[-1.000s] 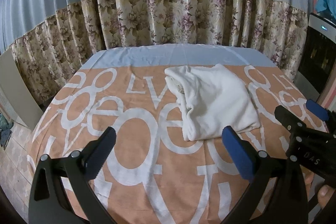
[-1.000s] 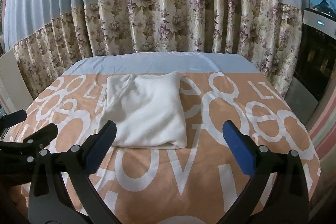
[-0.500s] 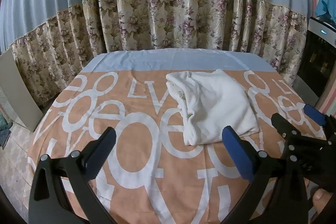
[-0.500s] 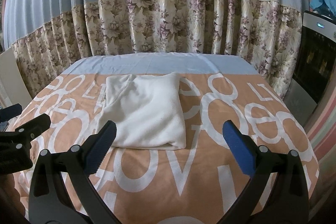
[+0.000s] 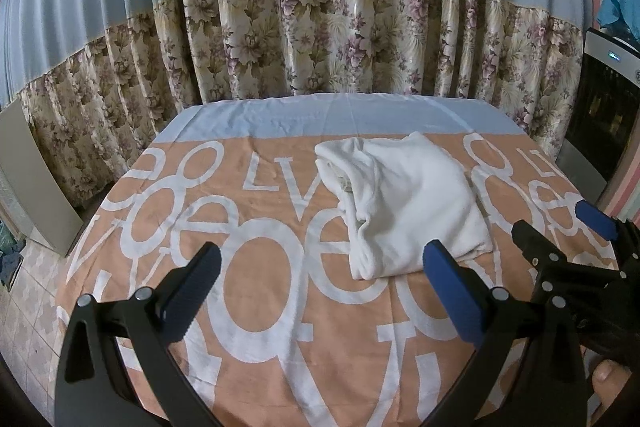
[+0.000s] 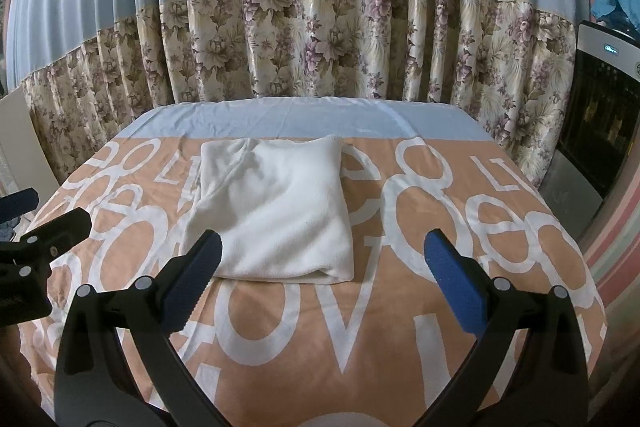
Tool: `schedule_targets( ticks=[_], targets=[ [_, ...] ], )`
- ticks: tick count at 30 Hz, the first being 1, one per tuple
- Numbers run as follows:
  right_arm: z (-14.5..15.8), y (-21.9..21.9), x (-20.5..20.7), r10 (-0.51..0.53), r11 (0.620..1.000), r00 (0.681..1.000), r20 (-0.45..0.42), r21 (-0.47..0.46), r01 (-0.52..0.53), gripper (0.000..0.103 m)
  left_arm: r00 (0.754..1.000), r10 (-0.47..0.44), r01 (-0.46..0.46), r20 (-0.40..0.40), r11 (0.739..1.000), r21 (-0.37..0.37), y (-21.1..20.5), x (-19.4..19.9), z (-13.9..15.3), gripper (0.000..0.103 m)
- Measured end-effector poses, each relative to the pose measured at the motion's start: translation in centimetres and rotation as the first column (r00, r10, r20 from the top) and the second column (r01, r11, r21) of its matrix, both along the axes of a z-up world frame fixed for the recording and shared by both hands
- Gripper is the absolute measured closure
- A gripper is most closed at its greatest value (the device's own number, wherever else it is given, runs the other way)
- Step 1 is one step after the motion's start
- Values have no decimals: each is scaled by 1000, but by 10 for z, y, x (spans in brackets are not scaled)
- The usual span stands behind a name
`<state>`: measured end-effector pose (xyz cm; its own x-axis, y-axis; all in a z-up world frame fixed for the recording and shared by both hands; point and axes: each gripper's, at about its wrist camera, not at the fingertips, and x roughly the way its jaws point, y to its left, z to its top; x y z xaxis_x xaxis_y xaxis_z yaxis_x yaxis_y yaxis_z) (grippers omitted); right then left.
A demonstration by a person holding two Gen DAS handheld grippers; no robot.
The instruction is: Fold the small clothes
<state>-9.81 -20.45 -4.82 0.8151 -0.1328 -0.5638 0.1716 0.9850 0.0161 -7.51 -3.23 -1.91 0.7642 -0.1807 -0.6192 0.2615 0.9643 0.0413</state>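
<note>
Both grippers, left gripper [image 5: 320, 279] and right gripper [image 6: 322, 263], hang spread wide and empty above the orange bedspread [image 6: 304, 327], where the folded white garment [image 6: 276, 215] lies just ahead.

The folded white garment [image 6: 276, 211] looks soft and fleecy, matt cloth. Under it the orange lettered bedspread [image 6: 304, 339] is smooth, flat-woven cloth. Behind the bed, the floral curtain [image 6: 320, 39] has a satiny sheen. The fingers [image 6: 452, 287] carry ribbed blue pads on matt black plastic.
</note>
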Motion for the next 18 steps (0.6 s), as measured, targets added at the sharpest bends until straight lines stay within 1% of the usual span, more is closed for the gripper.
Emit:
schedule_targets(
  ticks=[18],
  targets=[
    [0, -2, 1, 2, 1000, 1000, -2, -2, -2, 3, 1000, -1, 1, 9, 1000, 8, 1, 1, 7, 2]
  ],
)
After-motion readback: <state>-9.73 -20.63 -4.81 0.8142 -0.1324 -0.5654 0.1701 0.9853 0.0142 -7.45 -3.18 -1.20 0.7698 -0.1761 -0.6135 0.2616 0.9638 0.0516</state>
